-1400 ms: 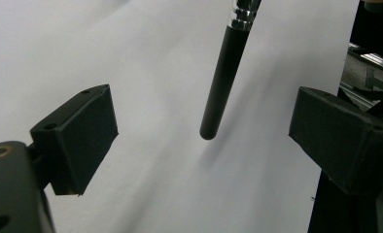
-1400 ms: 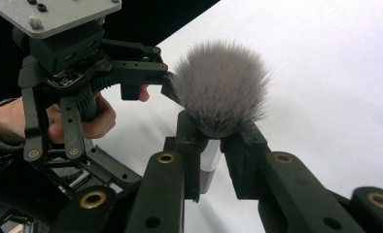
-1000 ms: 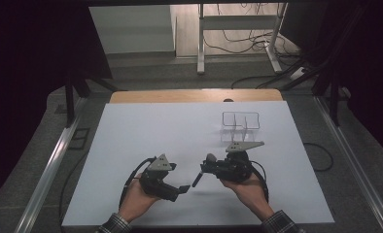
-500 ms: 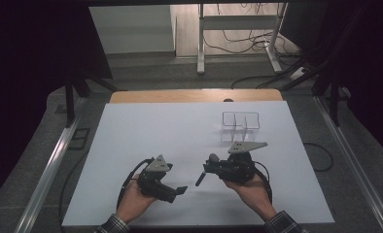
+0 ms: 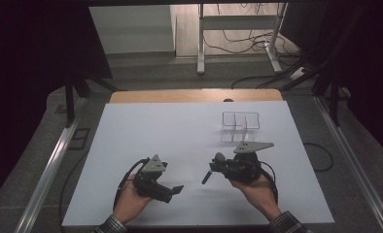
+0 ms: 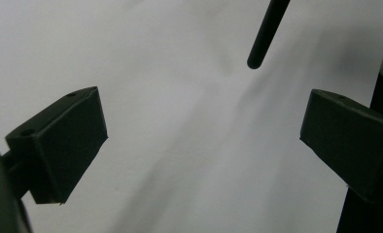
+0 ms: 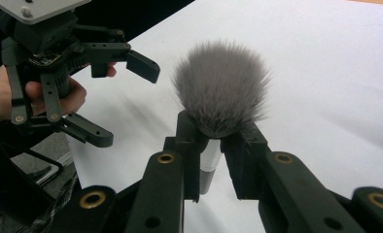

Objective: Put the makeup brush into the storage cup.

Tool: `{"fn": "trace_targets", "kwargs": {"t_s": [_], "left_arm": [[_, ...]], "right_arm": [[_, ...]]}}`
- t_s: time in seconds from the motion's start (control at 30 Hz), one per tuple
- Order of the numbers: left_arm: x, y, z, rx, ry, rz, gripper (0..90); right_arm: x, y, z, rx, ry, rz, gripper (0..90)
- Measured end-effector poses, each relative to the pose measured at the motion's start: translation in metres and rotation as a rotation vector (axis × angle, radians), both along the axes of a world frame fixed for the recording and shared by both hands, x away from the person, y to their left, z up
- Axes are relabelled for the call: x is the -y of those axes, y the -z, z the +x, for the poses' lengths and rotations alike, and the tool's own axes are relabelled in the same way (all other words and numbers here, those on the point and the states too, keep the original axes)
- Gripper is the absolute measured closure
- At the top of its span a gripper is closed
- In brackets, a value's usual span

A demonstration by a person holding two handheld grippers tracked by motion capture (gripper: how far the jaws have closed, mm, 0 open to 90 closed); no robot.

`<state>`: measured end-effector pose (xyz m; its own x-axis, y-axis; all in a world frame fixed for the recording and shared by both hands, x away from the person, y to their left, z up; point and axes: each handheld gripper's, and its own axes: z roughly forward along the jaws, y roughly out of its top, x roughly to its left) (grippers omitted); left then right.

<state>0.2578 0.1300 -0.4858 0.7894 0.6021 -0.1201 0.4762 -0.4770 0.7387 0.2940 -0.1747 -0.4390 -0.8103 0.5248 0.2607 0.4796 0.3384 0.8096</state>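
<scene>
Right gripper view first, closest stuff: the right gripper [image 7: 211,141] has its jaws clamped on the neck of a makeup brush [image 7: 221,94], right under the fluffy grey bristles, silver ferrule poking down between the pads. Brush is off the surface, bristle end pointing away from the cam, dark handle sticking out the other side twd the left hand. Left gripper [image 7: 121,99] sits just past it w/ jaws spread wide and nothing between them; they've just been opening. Compared w/ a sec ago in the high view, the left jaws were right at the handle tip and now there's a gap, so imo that's a handoff done: brush now rides w/ the right only. Left gripper view backs it up, handle tip [image 6: 265,34] hanging above the white surface [image 6: 180,145], clear of both pads. Farther back, the wire rack [image 5: 240,126] stands empty beyond the right gripper, prob where the brush goes next.
</scene>
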Motion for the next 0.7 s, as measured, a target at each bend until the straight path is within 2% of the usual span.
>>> {"fn": "trace_targets", "kwargs": {"t_s": [0.17,0.4,0.7], "left_arm": [[-0.005,-0.001,-0.001,0.005,-0.012,0.005,3.4],[-0.014,-0.004,-0.004,0.033,-0.028,0.010,3.4],[-0.028,-0.005,-0.006,0.034,-0.066,0.007,3.4]], "right_arm": [[0.007,-0.001,0.001,0.008,0.014,-0.013,76.6],[0.014,-0.002,0.003,0.022,0.038,-0.031,76.6],[0.030,-0.005,0.009,0.044,0.085,-0.035,76.5]]}}
